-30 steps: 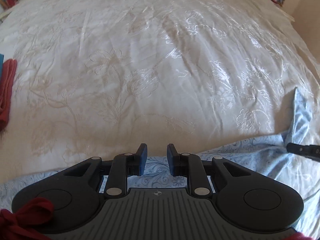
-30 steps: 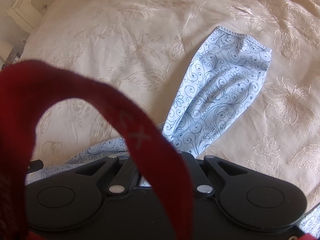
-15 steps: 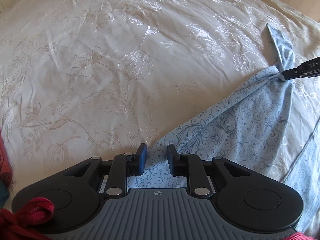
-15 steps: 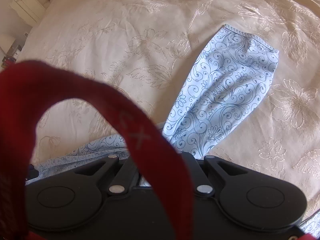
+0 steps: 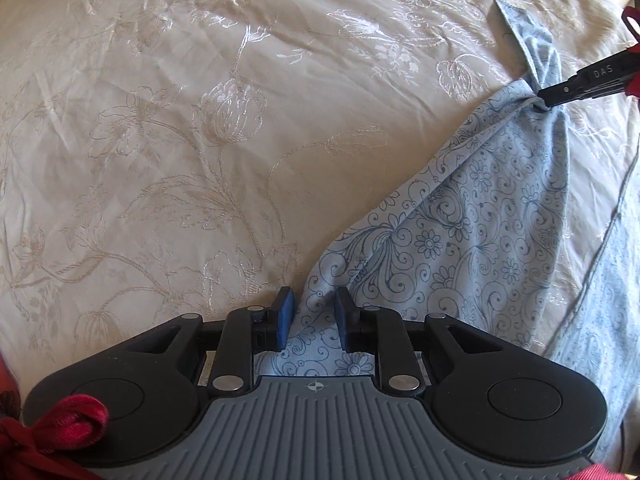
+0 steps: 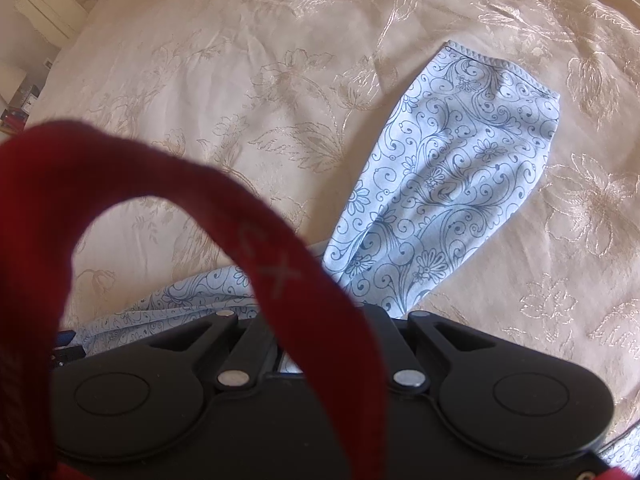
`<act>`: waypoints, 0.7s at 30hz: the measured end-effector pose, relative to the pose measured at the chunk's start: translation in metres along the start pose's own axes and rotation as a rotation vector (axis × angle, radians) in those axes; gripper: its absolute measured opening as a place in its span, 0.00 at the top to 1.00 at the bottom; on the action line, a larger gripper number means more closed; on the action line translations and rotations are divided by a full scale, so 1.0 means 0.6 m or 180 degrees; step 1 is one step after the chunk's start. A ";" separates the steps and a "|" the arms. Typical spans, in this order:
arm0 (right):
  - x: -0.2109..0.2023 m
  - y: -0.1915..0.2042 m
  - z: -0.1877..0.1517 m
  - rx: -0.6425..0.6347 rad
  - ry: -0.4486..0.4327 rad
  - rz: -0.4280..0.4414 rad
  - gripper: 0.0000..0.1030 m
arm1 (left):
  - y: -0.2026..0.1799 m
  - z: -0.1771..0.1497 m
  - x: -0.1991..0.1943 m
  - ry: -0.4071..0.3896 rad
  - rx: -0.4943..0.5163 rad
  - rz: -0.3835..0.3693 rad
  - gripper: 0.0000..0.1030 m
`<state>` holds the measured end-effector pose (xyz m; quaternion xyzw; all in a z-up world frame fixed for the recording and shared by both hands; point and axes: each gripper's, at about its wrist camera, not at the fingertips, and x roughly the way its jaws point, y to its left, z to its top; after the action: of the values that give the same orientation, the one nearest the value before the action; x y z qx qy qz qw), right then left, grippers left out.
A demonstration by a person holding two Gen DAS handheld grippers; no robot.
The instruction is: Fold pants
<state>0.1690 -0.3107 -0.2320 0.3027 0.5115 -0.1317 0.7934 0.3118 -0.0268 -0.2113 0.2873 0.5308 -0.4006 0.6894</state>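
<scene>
While the pants [image 5: 472, 240] are drawn taut over the bedspread [image 5: 168, 128], a swing rightward since a second ago is noted, fabric lying between the left gripper's [image 5: 310, 312] parted fingers, the right gripper [image 5: 550, 96] pinching a bunch, alignment for folding being judged underway.

In the left wrist view, the pants [image 5: 480, 232] now rise as a wide sheet from the left claw [image 5: 310, 312] up to the right claw [image 5: 560, 94]; one second ago they were only a low strip along the bottom. The right claw was beside the left claw then and is now well above it. In the right wrist view, the pant leg [image 6: 452, 184] lies slightly further right on the bed [image 6: 200, 100].
</scene>
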 end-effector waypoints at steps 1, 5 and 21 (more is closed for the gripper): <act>0.000 -0.002 -0.001 0.0008 0.0004 0.0005 0.94 | -0.001 -0.001 0.004 0.0013 0.0012 0.0013 0.79; 0.001 -0.002 -0.002 0.0014 -0.0017 0.0008 0.94 | -0.007 0.005 0.021 0.0073 -0.0070 0.0077 0.87; -0.174 -0.021 -0.068 0.0037 -0.0372 0.0034 0.94 | -0.157 -0.079 -0.224 -0.0889 -0.0630 0.0486 0.99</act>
<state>0.0861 -0.3060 -0.1551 0.3018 0.4619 -0.1478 0.8208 0.1917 -0.0029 -0.0920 0.1992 0.4434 -0.3289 0.8097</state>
